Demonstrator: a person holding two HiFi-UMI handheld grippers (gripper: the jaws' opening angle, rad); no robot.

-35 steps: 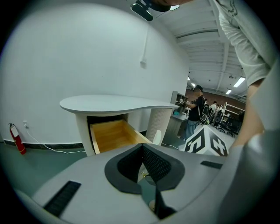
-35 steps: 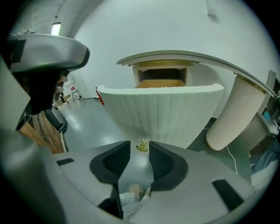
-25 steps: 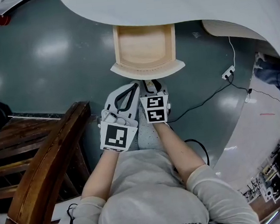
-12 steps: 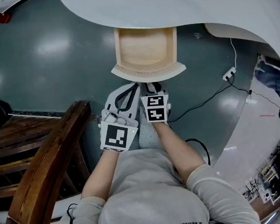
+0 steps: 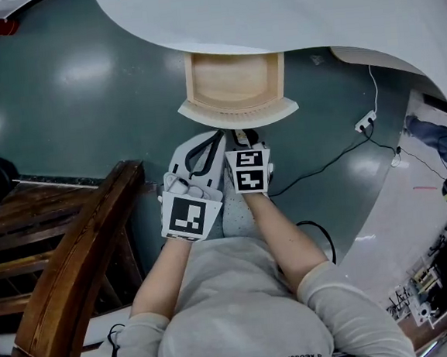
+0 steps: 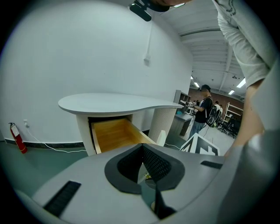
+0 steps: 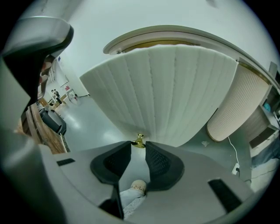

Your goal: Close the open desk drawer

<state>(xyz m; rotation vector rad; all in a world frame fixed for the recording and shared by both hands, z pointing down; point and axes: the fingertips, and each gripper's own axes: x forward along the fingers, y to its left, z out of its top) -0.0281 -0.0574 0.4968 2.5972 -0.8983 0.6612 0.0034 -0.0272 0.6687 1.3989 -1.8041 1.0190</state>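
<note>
The wooden drawer (image 5: pixel 233 80) stands pulled out from under the white desk (image 5: pixel 294 4), its curved white ribbed front (image 5: pixel 237 116) facing me. My right gripper (image 5: pixel 241 136) is right at that front. In the right gripper view the small brass knob (image 7: pixel 139 141) sits at the tips of its jaws, which have just been closing. A gap still shows beside the knob, so the right gripper (image 7: pixel 139 144) is open. My left gripper (image 5: pixel 207 146) hangs beside it, a little back from the front. Seen from the left gripper (image 6: pixel 142 151), its pads meet, empty, with the drawer (image 6: pixel 114 133) ahead.
A dark wooden chair (image 5: pixel 75 257) stands close at my left. A cable and socket strip (image 5: pixel 364 115) lie on the green floor at the right. The ribbed desk pedestal (image 7: pixel 236 105) stands right of the drawer. A person (image 6: pixel 204 107) stands far off.
Both grippers stay where they were. The head view has shifted slightly, and a little less of the drawer shows below the desk top's edge.
</note>
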